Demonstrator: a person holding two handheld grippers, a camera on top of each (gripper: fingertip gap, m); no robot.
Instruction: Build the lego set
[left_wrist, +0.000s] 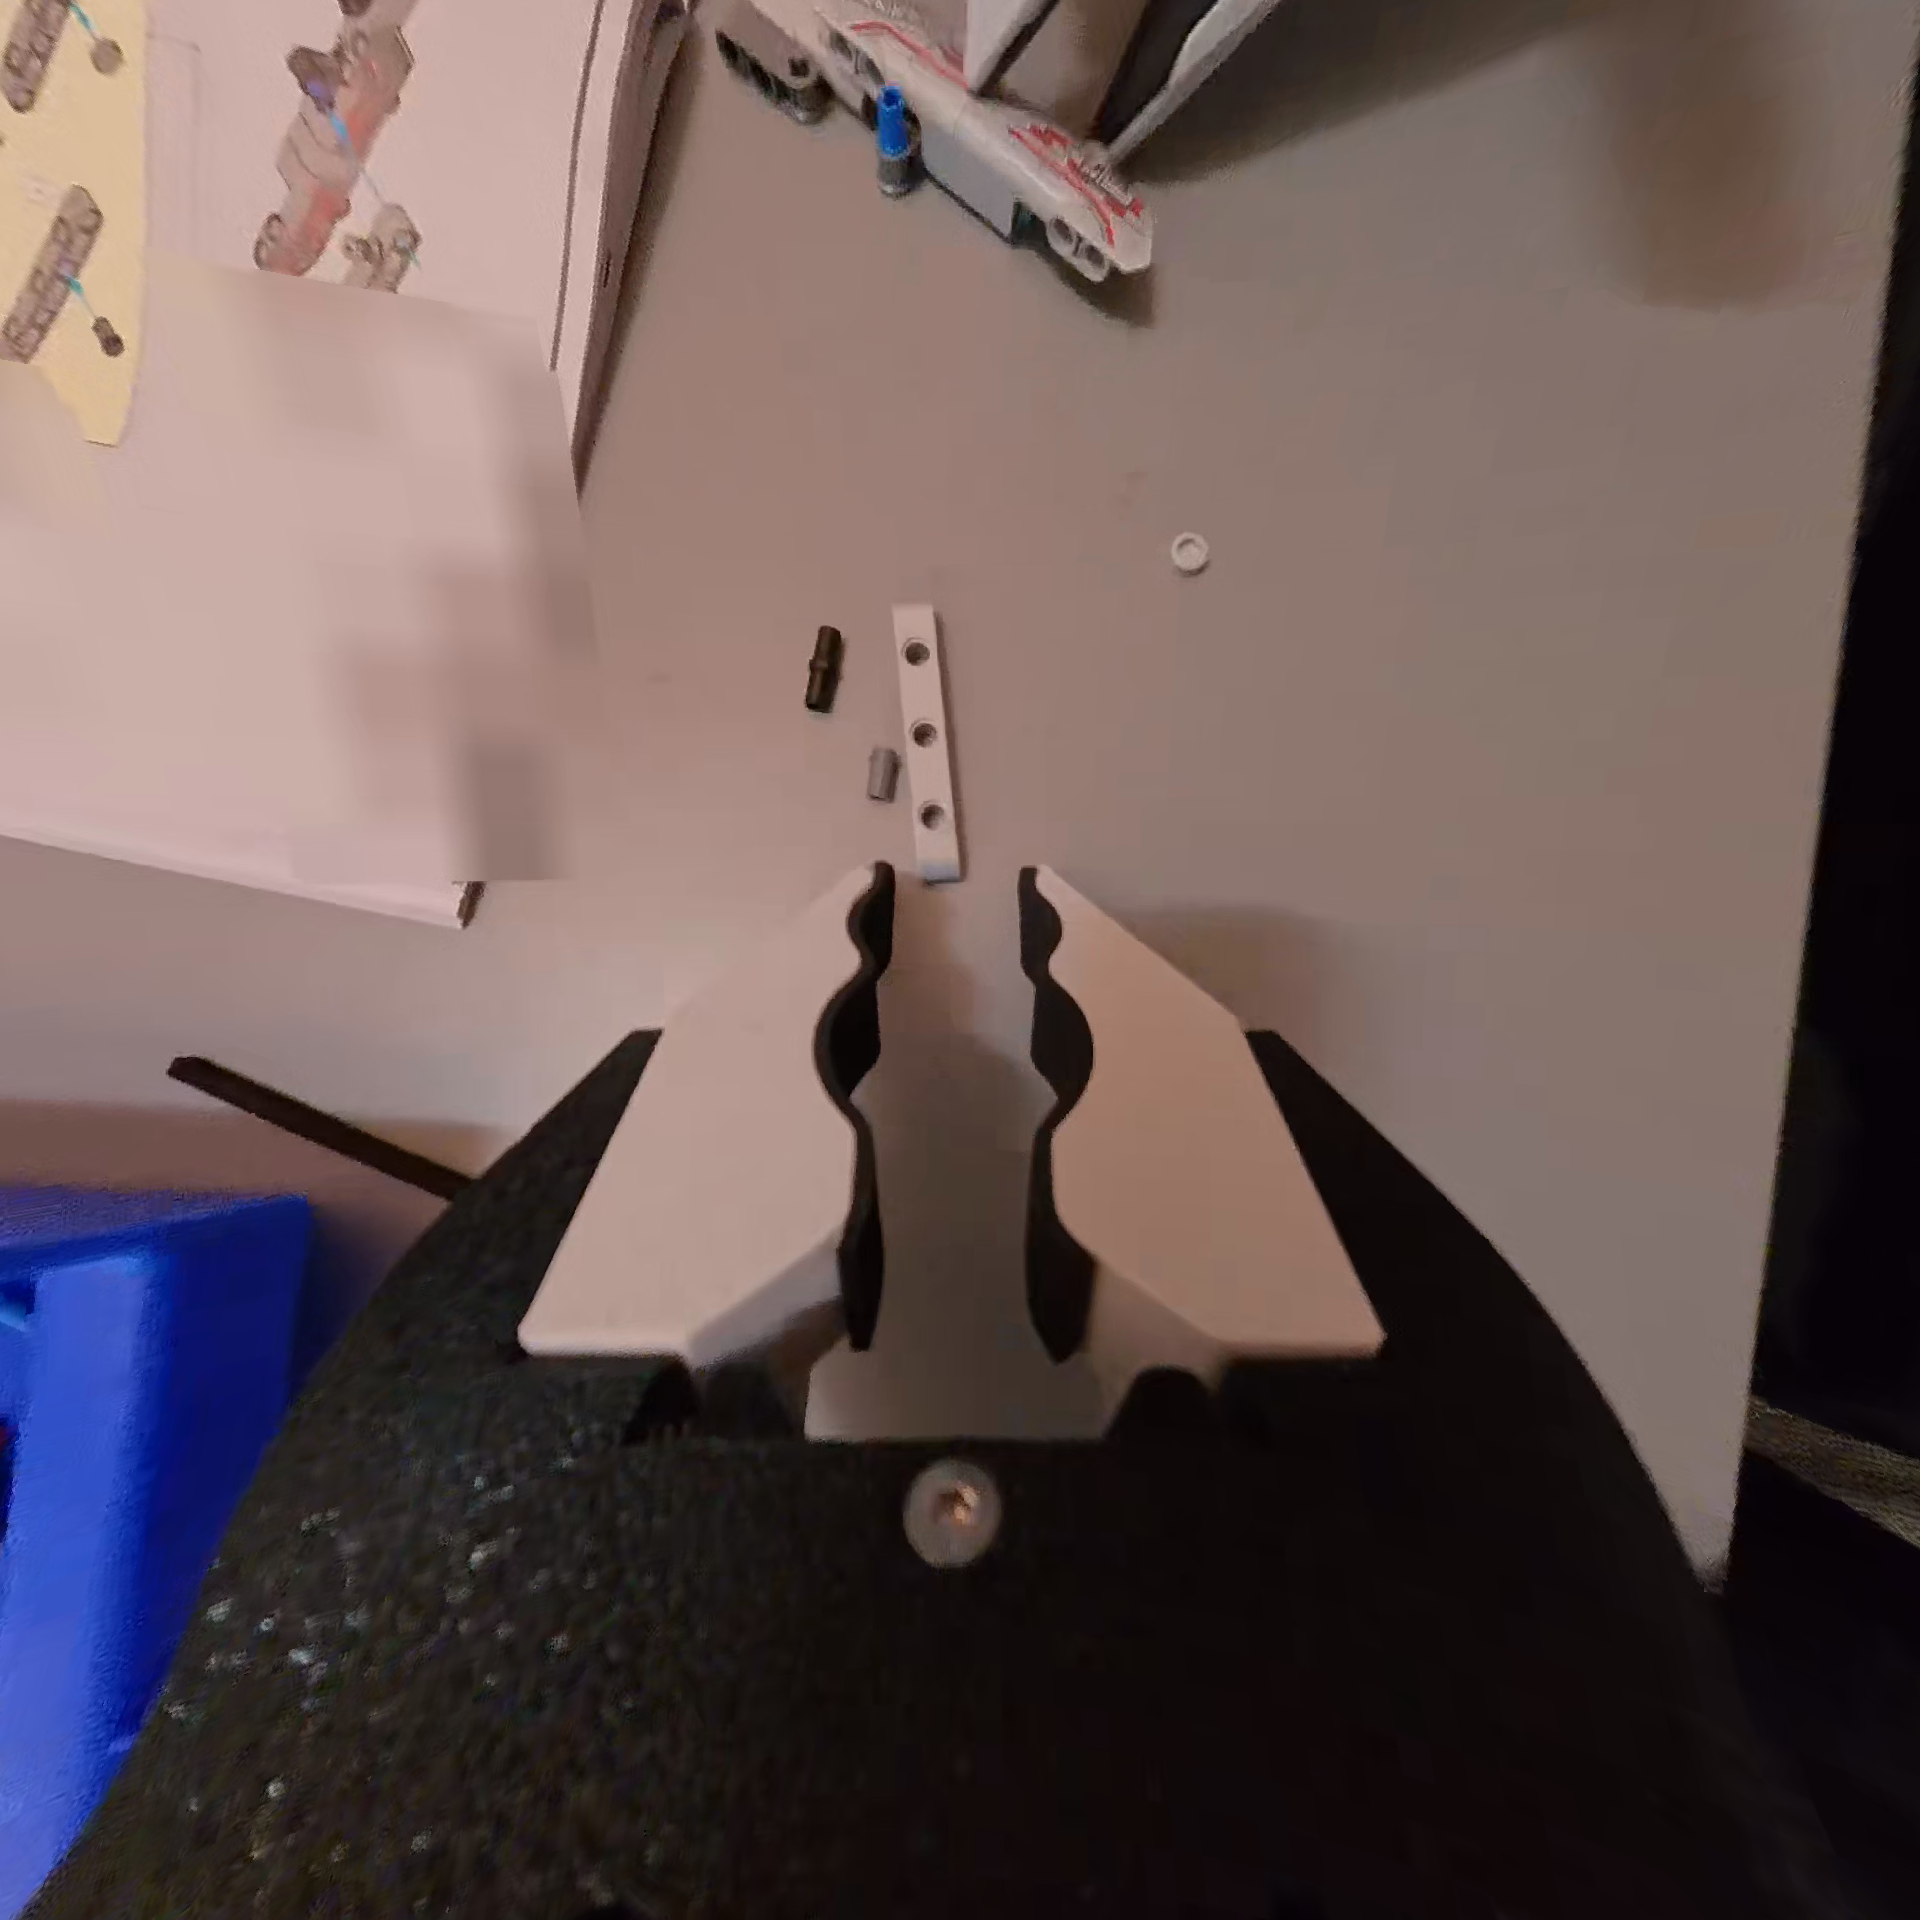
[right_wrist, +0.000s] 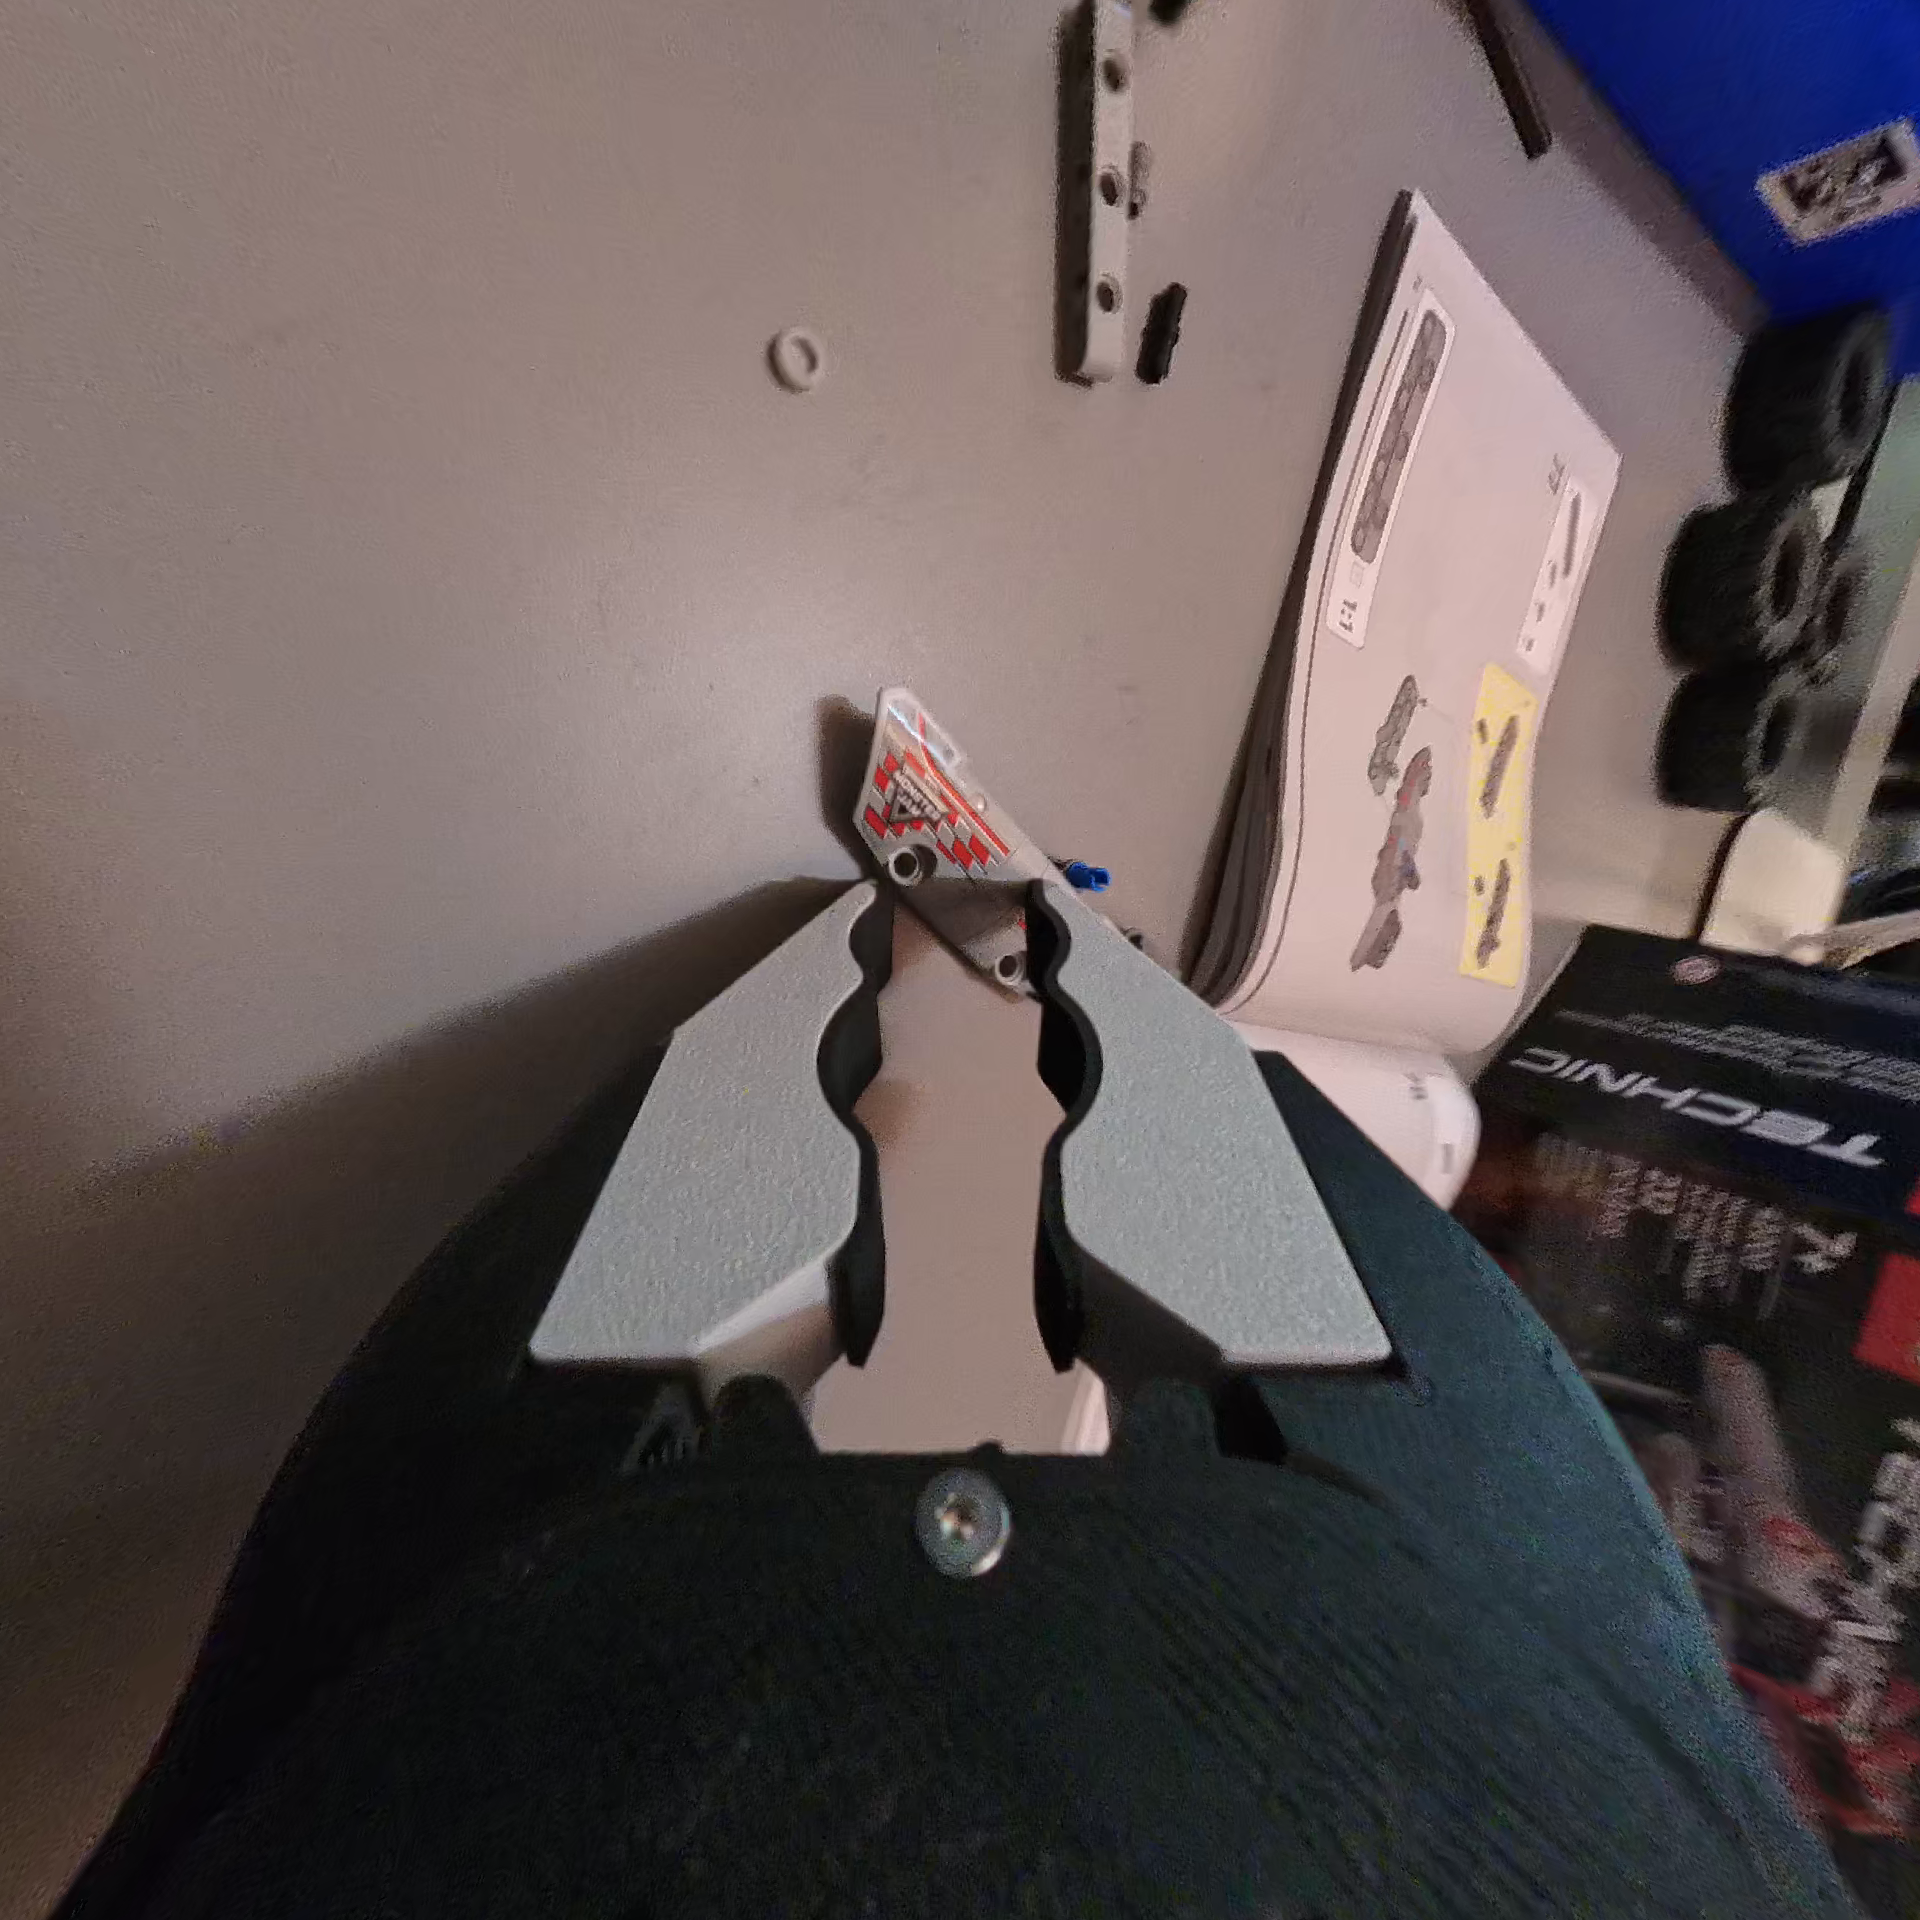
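My left gripper (left_wrist: 956, 883) is open and empty, its tips just short of the near end of a white beam with three holes (left_wrist: 927, 743) lying on the grey table. A black pin (left_wrist: 824, 670) and a small grey bush (left_wrist: 881, 774) lie left of the beam, a white ring (left_wrist: 1191, 552) to its right. The partly built white model with red markings (left_wrist: 1023, 177) and a blue pin (left_wrist: 891, 120) lies at the far end. My right gripper (right_wrist: 956, 899) is open around the near end of that model (right_wrist: 925, 810), apart from it. The beam (right_wrist: 1096, 208) and ring (right_wrist: 797, 361) show beyond.
The open instruction booklet (left_wrist: 291, 436) lies on the left; it also shows in the right wrist view (right_wrist: 1434, 665). A blue bin (left_wrist: 125, 1455) and a black axle (left_wrist: 312, 1122) are at lower left. Black tyres (right_wrist: 1766, 582) and the dark set box (right_wrist: 1714, 1247) are on the right. The black pin (left_wrist: 824, 670) is about 4 cm from my left fingertips. It turns up in the right wrist view (right_wrist: 1164, 319) as well.
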